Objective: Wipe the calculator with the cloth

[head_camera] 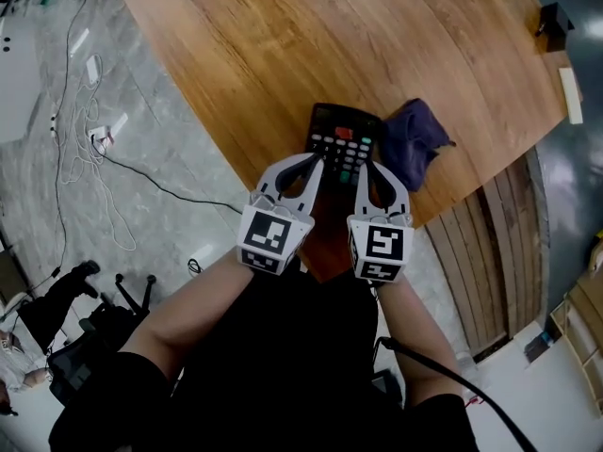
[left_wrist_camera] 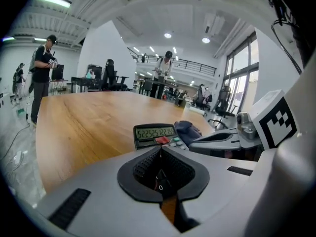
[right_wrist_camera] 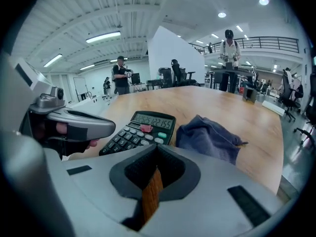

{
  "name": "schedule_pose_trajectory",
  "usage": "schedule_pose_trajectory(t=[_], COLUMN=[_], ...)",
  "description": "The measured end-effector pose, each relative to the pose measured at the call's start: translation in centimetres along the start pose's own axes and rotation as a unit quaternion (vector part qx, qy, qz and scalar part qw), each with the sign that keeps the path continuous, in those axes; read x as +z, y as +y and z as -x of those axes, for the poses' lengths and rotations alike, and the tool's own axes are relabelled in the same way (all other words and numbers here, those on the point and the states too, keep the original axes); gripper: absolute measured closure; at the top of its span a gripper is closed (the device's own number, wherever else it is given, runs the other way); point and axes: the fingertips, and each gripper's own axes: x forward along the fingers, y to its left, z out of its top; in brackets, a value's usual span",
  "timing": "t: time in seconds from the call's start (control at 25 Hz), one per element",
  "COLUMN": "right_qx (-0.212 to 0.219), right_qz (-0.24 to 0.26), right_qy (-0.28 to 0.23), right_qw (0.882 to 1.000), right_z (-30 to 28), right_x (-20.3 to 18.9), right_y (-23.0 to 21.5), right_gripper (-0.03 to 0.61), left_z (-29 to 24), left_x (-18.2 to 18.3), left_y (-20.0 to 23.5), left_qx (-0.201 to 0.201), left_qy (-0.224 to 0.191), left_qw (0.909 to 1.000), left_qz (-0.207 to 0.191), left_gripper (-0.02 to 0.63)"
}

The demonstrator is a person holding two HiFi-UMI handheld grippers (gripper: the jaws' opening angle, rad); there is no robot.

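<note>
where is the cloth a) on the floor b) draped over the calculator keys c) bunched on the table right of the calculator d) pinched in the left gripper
c: the cloth lies bunched on the table beside the calculator's right edge.

Big open-plan office sort of place. The tabletop [head_camera: 283, 55] is warm wood planks with a curved near edge, and there's slatted wood panelling [head_camera: 499, 243] below its right edge. The floor [head_camera: 160, 121] is grey marbled stuff, with white cables [head_camera: 89, 149] trailing all over it off the left edge. There's a white ribbed ceiling [right_wrist_camera: 98, 14] with strip lights [right_wrist_camera: 103, 36] plus round downlights [left_wrist_camera: 168, 35], tall windows [left_wrist_camera: 242, 78] down one side and a railed mezzanine [right_wrist_camera: 269, 43] at the back. Black office chairs [left_wrist_camera: 109, 75] and a few people [left_wrist_camera: 42, 73] are standing past the far edge.
</note>
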Motion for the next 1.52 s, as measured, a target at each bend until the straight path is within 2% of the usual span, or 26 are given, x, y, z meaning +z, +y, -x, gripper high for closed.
schedule_pose_trajectory(t=[0.12, 0.2, 0.36, 0.44, 0.56, 0.8, 0.96, 1.24, 1.36, 1.52], right_qx=[-0.004, -0.009, -0.014, -0.018, -0.030, -0.035, -0.030, -0.027, -0.025, -0.024], right_qz=[-0.006, 0.000, -0.011, -0.016, -0.013, -0.028, -0.045, -0.060, -0.060, -0.058], right_qy=[0.001, 0.000, 0.006, 0.010, 0.015, 0.009, 0.004, -0.007, -0.008, -0.023], right_qw=[1.000, 1.000, 1.000, 1.000, 0.999, 0.999, 0.999, 0.998, 0.998, 0.998], right_z=[-0.2, -0.3, -0.5, -0.6, -0.6, -0.8, -0.7, -1.0, -1.0, -0.4], right_x=[-0.4, -0.4, -0.6, -0.8, -1.0, -1.1, -1.1, -1.5, -1.5, -1.1], right_y=[-0.2, -0.3, -0.4, -0.5, -0.6, -0.7, -0.7, -1.1, -1.1, -1.4], right_gripper=[0.563, 0.563, 0.563, 0.563, 0.563, 0.563, 0.563, 0.563, 0.563, 0.561], left_z=[-0.1, -0.4, -0.5, -0.2, 0.1, -0.4, -0.9, -2.2, -2.2, -1.9], left_x=[-0.7, -1.3, -2.1, -2.3, -2.0, -1.4, -1.6, -2.0, -1.9, -1.5], left_y=[0.2, 0.1, 0.6, 0.7, 0.8, 1.1, 0.6, 0.3, 0.4, 0.6], left_qx=[-0.013, -0.031, -0.045, -0.061, -0.088, -0.120, -0.140, -0.124, -0.127, -0.135], left_qy=[0.014, 0.023, 0.033, 0.034, 0.032, 0.031, 0.050, 0.068, 0.060, 0.040], left_qw=[0.9998, 0.9991, 0.9979, 0.9958, 0.9895, 0.9821, 0.9815, 0.9845, 0.9812, 0.9724], left_qz=[0.008, 0.017, 0.032, 0.059, 0.110, 0.141, 0.121, 0.103, 0.132, 0.186], left_gripper=[0.613, 0.501, 0.448, 0.434, 0.433, 0.420, 0.420, 0.420, 0.439, 0.482])
